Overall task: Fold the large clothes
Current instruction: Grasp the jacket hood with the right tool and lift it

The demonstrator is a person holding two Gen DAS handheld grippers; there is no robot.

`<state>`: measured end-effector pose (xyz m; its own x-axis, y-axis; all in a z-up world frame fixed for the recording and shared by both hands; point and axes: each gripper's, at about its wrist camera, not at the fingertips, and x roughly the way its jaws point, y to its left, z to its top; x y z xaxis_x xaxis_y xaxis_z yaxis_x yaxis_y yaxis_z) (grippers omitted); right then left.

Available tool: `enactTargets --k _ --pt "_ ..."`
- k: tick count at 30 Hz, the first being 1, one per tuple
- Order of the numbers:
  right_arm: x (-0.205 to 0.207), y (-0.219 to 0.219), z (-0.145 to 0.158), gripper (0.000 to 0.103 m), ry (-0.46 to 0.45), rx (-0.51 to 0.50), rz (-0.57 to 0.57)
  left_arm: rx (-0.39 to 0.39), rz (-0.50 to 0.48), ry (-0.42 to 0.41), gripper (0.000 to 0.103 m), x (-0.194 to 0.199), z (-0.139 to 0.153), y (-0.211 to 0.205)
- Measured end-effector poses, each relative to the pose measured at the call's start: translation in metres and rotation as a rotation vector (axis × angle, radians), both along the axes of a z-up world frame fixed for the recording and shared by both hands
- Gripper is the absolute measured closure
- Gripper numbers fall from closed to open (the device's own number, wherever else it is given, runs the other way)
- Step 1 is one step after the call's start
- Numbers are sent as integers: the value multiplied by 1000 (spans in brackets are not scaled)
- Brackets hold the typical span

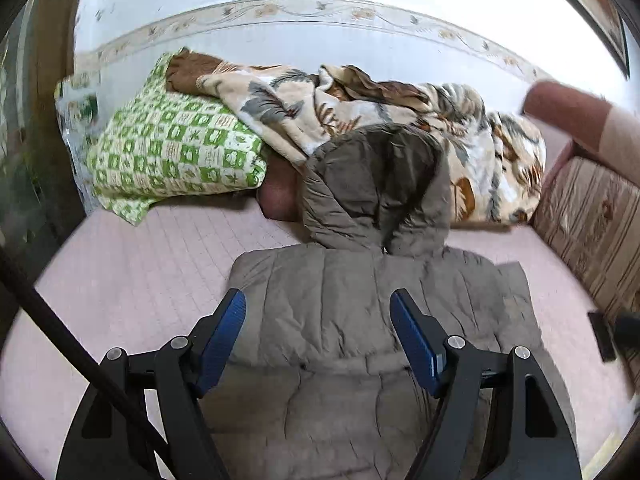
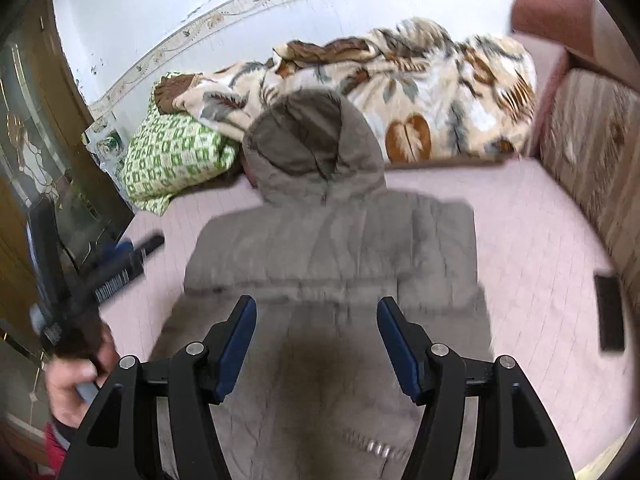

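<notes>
Two grippers up over the bed, both with jaws standing apart and nothing between the blue pads.

Left gripper (image 1: 316, 314): black fingers, blue pads, spread wide above the grey-brown quilted hooded coat (image 1: 360, 292). No fabric pinched, pads clear of it.

Right gripper (image 2: 316, 314): same build, also spread, hovering over the coat's (image 2: 332, 248) lower body. Nothing clamped. View is motion-blurred.

Coat lies flat on the pale pink bed sheet (image 1: 132, 264), back panel up, sides look folded in so the body reads as a narrow rectangle. Hood (image 1: 376, 184) points toward the wall and rests against the bedding pile. A row of small metal snaps (image 2: 378, 448) shows near the bottom edge in the right wrist view.

Behind the hood: cream fleece blanket with brown and grey leaf print (image 1: 400, 116), bunched along the white wall (image 1: 200, 0). Left of it, a green-and-white checked pillow (image 1: 172, 152), corner hanging onto the sheet.

Right side: striped beige upholstered sofa arm (image 1: 592, 216) beside the sheet; a dark flat rectangular object (image 2: 609, 312) lies on the sheet next to it, can't tell what it is.

Right wrist view, lower left: person's left hand (image 2: 76, 384) gripping the other tool's handle, blurred. Wooden door with patterned glass (image 2: 28, 140) behind it.
</notes>
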<state>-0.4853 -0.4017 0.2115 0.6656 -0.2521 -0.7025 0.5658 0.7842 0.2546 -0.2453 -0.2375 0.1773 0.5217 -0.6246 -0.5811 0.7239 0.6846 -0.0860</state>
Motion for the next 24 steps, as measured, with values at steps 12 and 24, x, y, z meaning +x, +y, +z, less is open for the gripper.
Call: enactTargets --k 12,24 --pt "205 -158 39 27 67 -126 54 -33 65 127 29 85 -44 10" --pt "305 -227 -13 53 215 -261 127 -7 57 199 29 109 -76 -17"
